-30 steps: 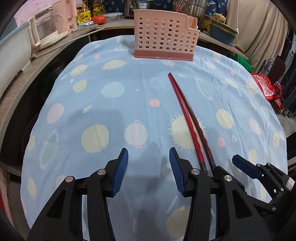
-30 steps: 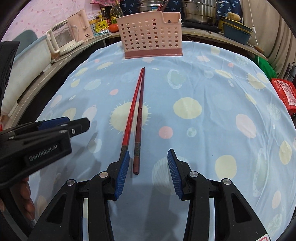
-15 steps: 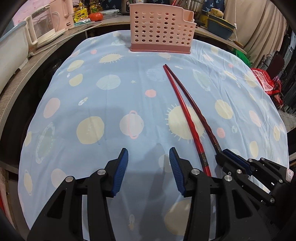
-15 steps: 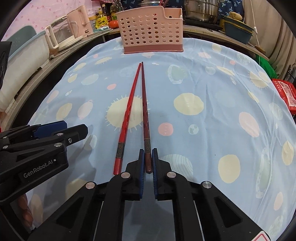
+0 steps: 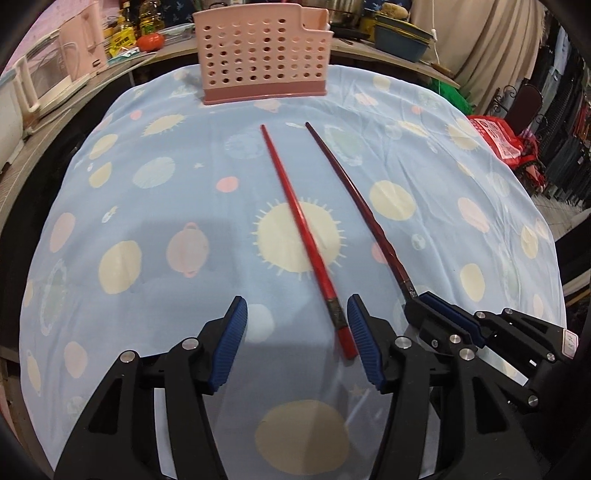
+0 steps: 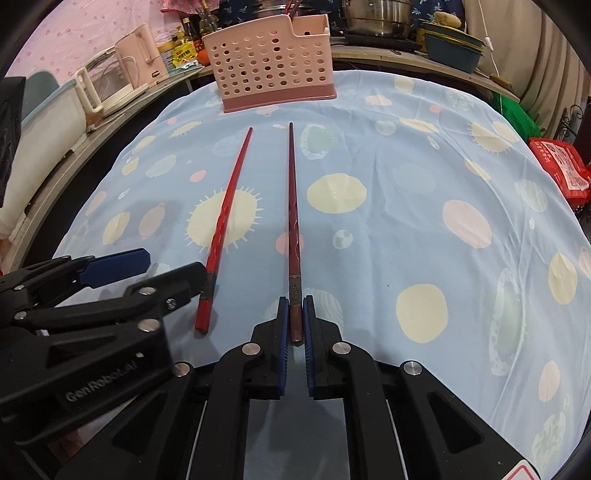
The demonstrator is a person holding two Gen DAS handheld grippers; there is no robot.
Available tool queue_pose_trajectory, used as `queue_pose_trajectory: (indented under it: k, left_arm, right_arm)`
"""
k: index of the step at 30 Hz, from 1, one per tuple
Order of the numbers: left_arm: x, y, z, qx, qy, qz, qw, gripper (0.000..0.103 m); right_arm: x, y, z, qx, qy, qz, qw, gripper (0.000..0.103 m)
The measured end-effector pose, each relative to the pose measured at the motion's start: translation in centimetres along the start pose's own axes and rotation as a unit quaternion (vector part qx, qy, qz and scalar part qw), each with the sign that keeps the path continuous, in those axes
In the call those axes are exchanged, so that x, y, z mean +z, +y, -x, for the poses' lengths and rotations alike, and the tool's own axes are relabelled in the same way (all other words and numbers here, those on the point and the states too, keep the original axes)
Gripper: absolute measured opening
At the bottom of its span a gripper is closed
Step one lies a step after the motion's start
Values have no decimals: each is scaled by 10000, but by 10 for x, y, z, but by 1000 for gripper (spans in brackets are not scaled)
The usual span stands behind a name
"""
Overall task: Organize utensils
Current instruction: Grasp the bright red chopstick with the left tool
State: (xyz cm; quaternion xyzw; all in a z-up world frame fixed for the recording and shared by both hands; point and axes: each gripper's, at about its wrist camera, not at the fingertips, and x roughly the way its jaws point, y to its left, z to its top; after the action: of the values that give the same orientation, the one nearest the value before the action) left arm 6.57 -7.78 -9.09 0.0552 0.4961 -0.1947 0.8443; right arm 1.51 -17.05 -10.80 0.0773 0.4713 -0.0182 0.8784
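A bright red chopstick (image 5: 303, 225) lies on the blue patterned tablecloth (image 5: 147, 236), its thick end between my left gripper's (image 5: 295, 332) open jaws, next to the right pad. It also shows in the right wrist view (image 6: 225, 218). My right gripper (image 6: 295, 325) is shut on the thick end of a dark red chopstick (image 6: 293, 206), which points at the pink perforated utensil basket (image 6: 273, 59). From the left wrist view the dark chopstick (image 5: 354, 192) runs into the right gripper (image 5: 443, 314). The basket (image 5: 264, 55) stands upright at the table's far edge.
A counter behind the table holds a pink kettle (image 6: 142, 55), bottles, a steel pot (image 6: 376, 16) and stacked bowls (image 6: 452, 48). A red bag (image 6: 557, 166) sits off the table's right side. The left gripper (image 6: 96, 291) is at the lower left of the right wrist view.
My right gripper shut on the dark red chopstick and pulled it rightward, apart from the bright red one. My left gripper shifted right, so the bright red chopstick's end now lies between its jaws.
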Motion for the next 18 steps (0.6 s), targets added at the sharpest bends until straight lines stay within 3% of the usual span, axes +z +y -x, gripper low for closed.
queue_pose_trajectory:
  k: [18]
  left_arm:
    - [-6,1,-10,-86,9,21,10000,46]
  right_arm:
    - [-7,0,4,-56,-38,53,10000,7]
